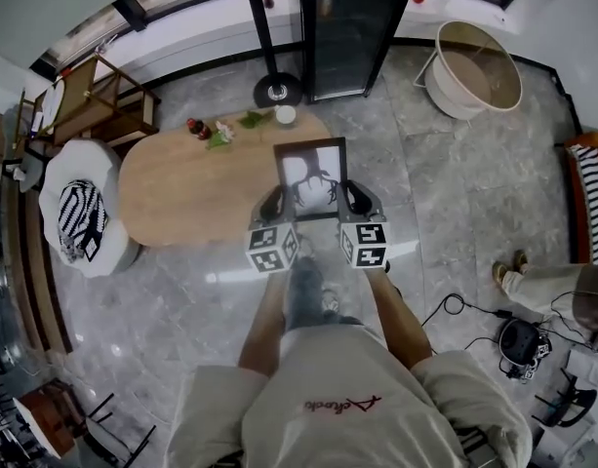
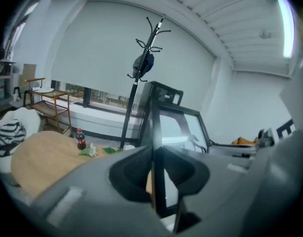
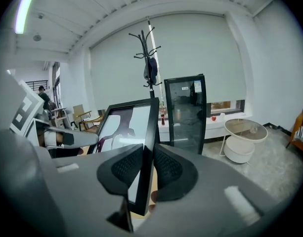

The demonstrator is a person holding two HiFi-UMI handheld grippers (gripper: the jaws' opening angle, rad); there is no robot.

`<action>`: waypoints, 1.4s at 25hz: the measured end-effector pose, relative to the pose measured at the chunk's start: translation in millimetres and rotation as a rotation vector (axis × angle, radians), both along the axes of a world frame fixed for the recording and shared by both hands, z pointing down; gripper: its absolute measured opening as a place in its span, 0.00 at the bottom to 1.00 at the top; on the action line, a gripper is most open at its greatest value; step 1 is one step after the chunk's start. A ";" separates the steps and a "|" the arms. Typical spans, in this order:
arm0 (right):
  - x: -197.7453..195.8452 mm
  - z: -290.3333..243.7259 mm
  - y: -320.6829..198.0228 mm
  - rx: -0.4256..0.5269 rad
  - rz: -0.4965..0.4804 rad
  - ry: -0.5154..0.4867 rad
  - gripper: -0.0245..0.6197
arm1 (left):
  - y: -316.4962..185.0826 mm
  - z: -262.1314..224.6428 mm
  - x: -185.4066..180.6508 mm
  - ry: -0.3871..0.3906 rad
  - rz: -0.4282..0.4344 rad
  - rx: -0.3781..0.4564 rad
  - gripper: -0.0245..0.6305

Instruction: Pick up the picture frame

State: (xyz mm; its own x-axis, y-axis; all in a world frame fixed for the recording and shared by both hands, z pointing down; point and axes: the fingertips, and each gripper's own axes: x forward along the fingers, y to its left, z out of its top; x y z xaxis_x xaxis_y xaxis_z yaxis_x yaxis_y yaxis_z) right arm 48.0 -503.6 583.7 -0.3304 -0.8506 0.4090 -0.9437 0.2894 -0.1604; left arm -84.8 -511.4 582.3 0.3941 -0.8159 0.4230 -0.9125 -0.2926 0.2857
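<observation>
Left tongs (image 2: pixel 153 169): pinching the left edge of the picture frame (image 2: pixel 157 132), pads squeezed on the thin rail, low down.
Right tongs (image 3: pixel 145 169): same deal on the right edge, pads clamped on it near the bottom corner.
Picture frame: upright between the two tongs right in front of the person, print facing them. It looks clear of the worktop (image 1: pixel 181 193), by its right end.
Step in hand: the lift looks basically made, so now it's about carrying it safely.
How to do it well: both tongs should travel together at the same height, because any twist or drifting apart could pop those thin rails out. The grips sit low, so the frame is top-heavy. Best kept vertical, with a steady squeeze and no jerks.
Cola bottle (image 1: pixel 193 126): far side of the worktop, dark drink inside.
White cup (image 1: pixel 285 115): next to the leaves (image 1: pixel 252 119), contents too small to tell.
Glass-door cabinet (image 1: pixel 342 27): behind the worktop, inside too dark to read.
Round tub (image 1: pixel 443 84): on the floor off to the right, nothing visible in it.
</observation>
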 end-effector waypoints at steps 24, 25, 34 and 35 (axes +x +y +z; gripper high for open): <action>12.6 -175.4 140.6 0.287 -0.041 -0.005 0.15 | 141.6 -174.8 12.5 -0.001 -0.018 0.271 0.15; 11.9 -179.8 145.7 0.295 -0.044 -0.004 0.15 | 146.9 -178.8 11.8 -0.001 -0.020 0.279 0.15; 7.6 -217.4 188.2 0.380 -0.052 -0.001 0.15 | 189.7 -216.4 7.7 0.003 -0.032 0.364 0.15; 7.5 -219.7 192.1 0.386 -0.050 -0.002 0.15 | 193.3 -218.9 7.7 0.004 -0.032 0.371 0.15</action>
State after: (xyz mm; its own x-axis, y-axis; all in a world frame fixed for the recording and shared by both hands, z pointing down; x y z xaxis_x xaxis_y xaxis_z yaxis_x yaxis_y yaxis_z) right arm 55.5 -311.5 364.0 -0.3759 -0.9246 0.0611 -0.9266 0.3746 -0.0323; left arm -77.1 -318.0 363.4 0.3670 -0.9254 0.0946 -0.9219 -0.3483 0.1694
